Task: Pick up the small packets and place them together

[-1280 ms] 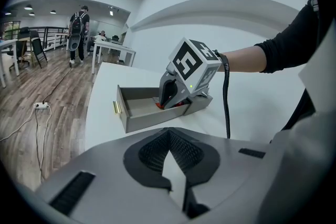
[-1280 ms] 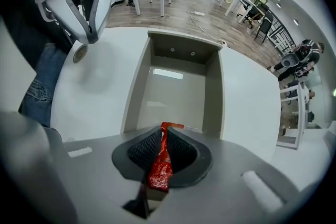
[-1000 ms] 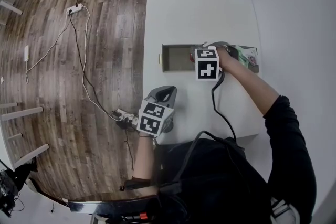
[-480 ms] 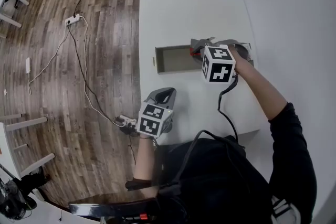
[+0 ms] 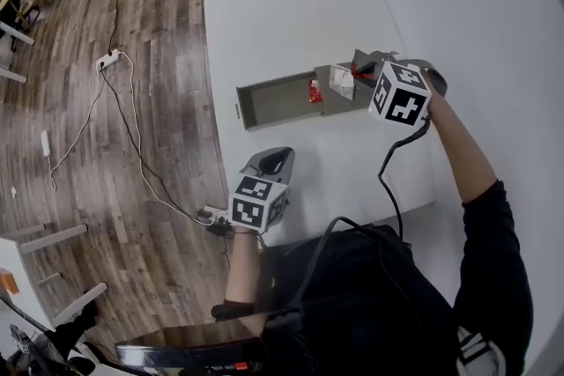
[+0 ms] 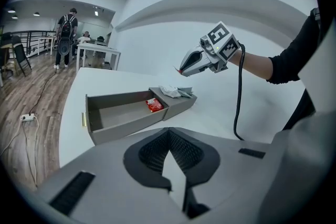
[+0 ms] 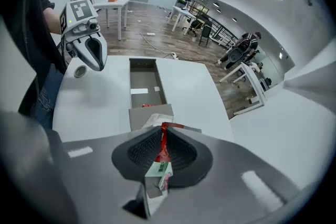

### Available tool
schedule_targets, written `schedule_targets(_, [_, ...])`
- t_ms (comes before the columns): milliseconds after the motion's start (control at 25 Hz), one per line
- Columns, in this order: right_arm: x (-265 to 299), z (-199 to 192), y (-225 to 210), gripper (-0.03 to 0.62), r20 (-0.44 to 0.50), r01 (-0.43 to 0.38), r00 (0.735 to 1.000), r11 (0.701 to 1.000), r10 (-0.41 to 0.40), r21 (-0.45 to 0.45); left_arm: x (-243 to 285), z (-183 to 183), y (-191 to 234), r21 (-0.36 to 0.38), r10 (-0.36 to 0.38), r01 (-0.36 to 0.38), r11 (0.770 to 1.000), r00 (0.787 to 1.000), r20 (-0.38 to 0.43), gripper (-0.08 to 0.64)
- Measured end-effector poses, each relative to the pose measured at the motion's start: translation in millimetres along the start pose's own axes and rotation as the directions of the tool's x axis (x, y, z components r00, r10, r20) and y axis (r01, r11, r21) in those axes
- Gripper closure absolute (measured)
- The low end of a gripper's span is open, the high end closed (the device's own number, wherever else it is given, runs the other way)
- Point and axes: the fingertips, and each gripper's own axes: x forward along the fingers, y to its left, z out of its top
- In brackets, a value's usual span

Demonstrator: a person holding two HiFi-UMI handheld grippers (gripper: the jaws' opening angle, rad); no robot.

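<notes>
An open grey drawer box lies on the white table. One red packet rests at the drawer's inner end. Crumpled white packets sit on the box's top. My right gripper hangs in the air above the box's right end, shut on a red and green small packet that sticks out between the jaws. My left gripper hovers at the table's near edge, shut and empty, pointing at the drawer.
The table's near right part is bare, and a white wall runs along its right side. A cable trails from the right gripper. Wooden floor with cords and a power strip lies to the left. People stand far off in the room.
My right gripper has lifted off the box top and moved right, carrying the packet. The left gripper has shifted only slightly along the near table edge.
</notes>
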Motion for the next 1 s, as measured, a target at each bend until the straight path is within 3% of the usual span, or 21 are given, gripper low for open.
schedule_targets(440, [1.7, -61.0, 10.2, 0.561, -0.022, -0.022, 0.999, 0.99, 0.025, 0.141, 17.3, 5.5, -24.5, 0.042, -0.036, 0.038, 0.998, 0.999, -0.037, 0.56])
schedule_targets(1000, [34.1, -60.7, 22.8, 0.561, -0.005, -0.093, 0.996, 0.99, 0.094, 0.109, 26.1, 4.7, -29.1, 0.031, -0.009, 0.011, 0.999, 0.998, -0.057, 0.56])
